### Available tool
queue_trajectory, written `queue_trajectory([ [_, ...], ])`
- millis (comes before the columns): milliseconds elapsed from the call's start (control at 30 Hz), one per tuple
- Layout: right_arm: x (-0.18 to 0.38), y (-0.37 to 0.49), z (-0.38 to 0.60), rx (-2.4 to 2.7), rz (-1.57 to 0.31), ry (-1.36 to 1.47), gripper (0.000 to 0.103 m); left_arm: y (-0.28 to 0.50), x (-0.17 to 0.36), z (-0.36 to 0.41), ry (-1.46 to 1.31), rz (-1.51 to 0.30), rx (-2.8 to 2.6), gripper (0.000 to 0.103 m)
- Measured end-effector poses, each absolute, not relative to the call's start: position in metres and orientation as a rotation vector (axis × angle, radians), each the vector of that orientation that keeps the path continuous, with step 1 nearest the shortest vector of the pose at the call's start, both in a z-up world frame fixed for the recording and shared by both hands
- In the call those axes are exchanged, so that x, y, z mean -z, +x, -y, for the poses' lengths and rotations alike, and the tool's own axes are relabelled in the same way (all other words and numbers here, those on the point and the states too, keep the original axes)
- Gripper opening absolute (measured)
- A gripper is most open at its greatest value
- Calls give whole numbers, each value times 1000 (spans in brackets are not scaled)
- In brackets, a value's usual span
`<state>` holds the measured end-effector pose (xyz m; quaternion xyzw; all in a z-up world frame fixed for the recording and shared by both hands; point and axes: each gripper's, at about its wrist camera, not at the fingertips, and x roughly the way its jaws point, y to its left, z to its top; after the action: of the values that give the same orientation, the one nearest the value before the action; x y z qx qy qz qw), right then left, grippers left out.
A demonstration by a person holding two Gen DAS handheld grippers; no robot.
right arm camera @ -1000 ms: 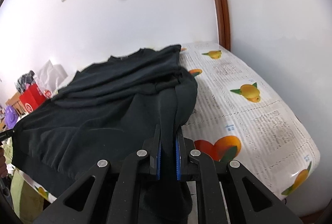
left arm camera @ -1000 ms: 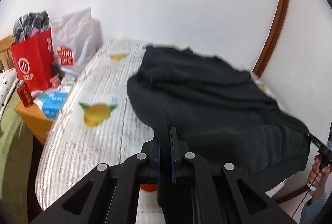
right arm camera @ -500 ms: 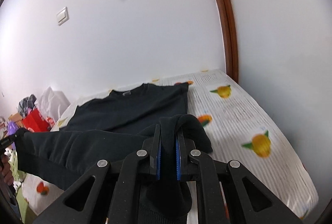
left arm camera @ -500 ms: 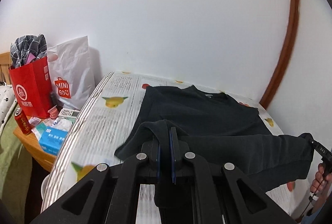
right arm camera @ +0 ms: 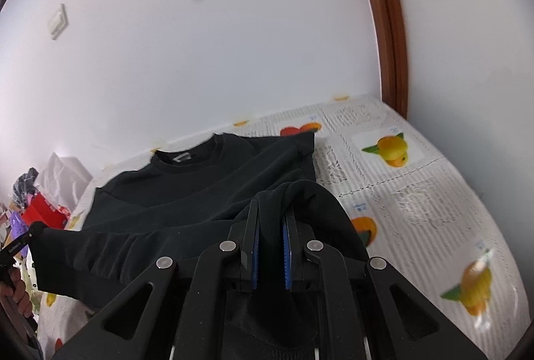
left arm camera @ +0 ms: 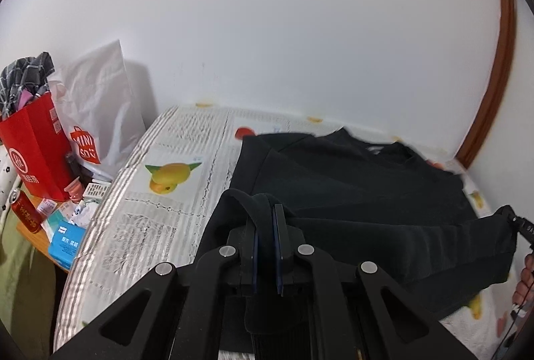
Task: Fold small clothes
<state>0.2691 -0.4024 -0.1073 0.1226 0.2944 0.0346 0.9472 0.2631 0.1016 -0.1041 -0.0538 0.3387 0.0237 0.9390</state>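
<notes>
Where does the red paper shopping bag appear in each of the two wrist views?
Left wrist view: the red paper shopping bag stands at the far left, beside the white plastic bag.
Right wrist view: it is small, at the left edge.
Shared landmark: the black sweatshirt on the fruit-print cloth.

Hiding most of the tablecloth (left arm camera: 173, 220) under the sweater (left arm camera: 350, 190); cropping a hand (left arm camera: 525, 280) at the edge; blurring the box (left arm camera: 65, 243) print.

Each hand-held gripper (left arm camera: 266, 220) (right arm camera: 271, 220) is matte black, with blue finger pads (right arm camera: 254, 255) and round silver screws (left arm camera: 304, 249)
</notes>
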Motion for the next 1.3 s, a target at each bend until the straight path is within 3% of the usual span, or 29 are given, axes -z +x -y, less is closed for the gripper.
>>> queue_trajectory([
  [433, 152, 317, 398, -28, -750, 187, 16, 287, 141, -104, -93, -797, -64, 11],
  [500, 146, 309, 401, -69, -753, 199, 21, 282, 137, -107, -109, -800, -37, 11],
  [567, 135, 293, 405, -125, -725, 208, 34, 274, 131, -111, -120, -787, -9, 15],
  [667, 114, 253, 414, -185, -622, 182, 51, 257, 124, -121, -130, -774, 7, 33],
  [700, 109, 242, 419, -157, -598, 153, 52, 251, 123, -125, -136, -770, 8, 43],
  [733, 107, 235, 425, -109, -591, 126, 51, 245, 123, -131, -146, -770, 5, 45],
  [967, 142, 230, 464, -26, -750, 206, 51, 225, 146, -160, -199, -835, -27, 45],
  [1300, 176, 250, 456, -96, -812, 301, 51, 237, 171, -166, -238, -909, 38, 43],
])
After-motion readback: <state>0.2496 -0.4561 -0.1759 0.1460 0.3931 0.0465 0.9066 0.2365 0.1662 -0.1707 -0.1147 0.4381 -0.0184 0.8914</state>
